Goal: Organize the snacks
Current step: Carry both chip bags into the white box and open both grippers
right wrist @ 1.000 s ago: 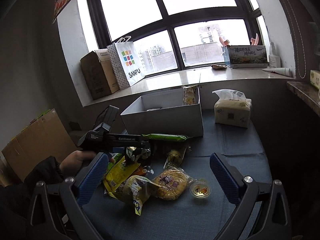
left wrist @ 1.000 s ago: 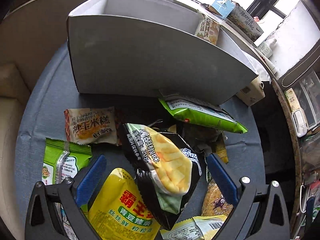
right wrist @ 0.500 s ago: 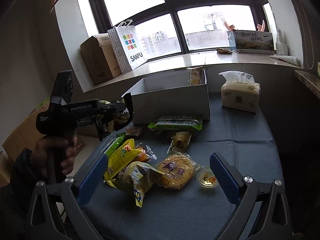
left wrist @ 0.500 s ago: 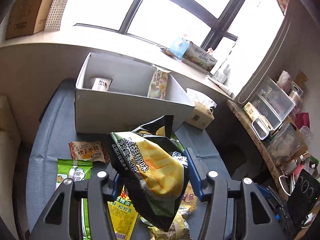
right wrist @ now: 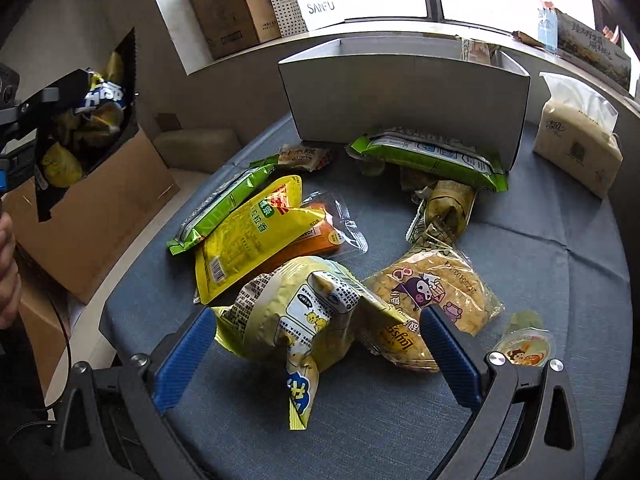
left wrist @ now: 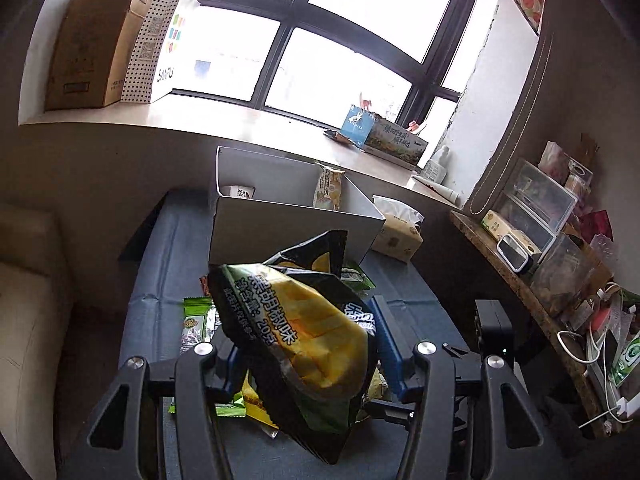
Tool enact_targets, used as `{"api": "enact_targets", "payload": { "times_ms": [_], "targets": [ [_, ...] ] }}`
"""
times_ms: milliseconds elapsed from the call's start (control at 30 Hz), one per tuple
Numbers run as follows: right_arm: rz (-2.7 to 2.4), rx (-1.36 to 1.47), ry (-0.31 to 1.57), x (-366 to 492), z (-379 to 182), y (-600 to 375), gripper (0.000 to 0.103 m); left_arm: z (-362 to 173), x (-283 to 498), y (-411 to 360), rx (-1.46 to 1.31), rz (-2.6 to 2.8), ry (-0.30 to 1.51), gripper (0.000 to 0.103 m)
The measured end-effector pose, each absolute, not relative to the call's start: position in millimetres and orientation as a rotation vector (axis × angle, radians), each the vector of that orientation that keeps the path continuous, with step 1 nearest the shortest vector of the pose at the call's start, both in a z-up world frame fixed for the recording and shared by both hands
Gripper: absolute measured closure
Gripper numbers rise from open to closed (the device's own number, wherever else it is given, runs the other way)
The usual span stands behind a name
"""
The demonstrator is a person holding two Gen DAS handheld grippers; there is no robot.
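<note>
**Chip bag lifted toward the sorting box**

Grey box (left wrist: 288,220) at the desk's (right wrist: 520,260) far edge: holds one upright packet (left wrist: 329,186) and a small carton (left wrist: 240,192). Left tongs (left wrist: 308,344): clenched on the black-and-yellow chip bag (left wrist: 304,332), held clear above the desk; best carried over the near wall before release. Right tongs (right wrist: 316,344): released, straddling the pale yellow bag (right wrist: 296,320), not pressing it.

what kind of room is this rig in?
Probably a lived-in home or dorm room, not a lab: a cloth-covered blue table against a wide window sill holding cardboard boxes, plus a cluttered side shelf with clear plastic drawers.
</note>
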State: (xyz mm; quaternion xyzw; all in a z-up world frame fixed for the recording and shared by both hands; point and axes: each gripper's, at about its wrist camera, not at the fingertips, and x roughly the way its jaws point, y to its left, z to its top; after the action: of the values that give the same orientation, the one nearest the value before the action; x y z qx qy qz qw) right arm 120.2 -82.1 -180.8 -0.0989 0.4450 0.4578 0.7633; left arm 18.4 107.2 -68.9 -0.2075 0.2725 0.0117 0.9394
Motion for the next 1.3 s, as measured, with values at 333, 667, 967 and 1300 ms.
{"api": "enact_targets", "payload": {
  "times_ms": [333,667,967,1300],
  "targets": [
    [1.082,-0.179,1.021,123.2,-196.5,-53.5,0.044,-79.1,22.7,102.2,-0.429,0.002,0.572,0.044],
    [1.071,-0.144,0.841,112.7,-143.5,-81.8,0.049,-74.3,21.6,103.2,-0.410,0.004,0.553,0.044],
    [1.004,-0.018,0.677,151.2,-78.6,-101.8,0.049,-35.7,82.3,114.8,-0.330,-0.011,0.498,0.044],
    [0.867,-0.022,0.601,260.1,-30.8,-64.4,0.049,-22.5,231.4,159.6,-0.275,0.053,0.579,0.044]
  ]
}}
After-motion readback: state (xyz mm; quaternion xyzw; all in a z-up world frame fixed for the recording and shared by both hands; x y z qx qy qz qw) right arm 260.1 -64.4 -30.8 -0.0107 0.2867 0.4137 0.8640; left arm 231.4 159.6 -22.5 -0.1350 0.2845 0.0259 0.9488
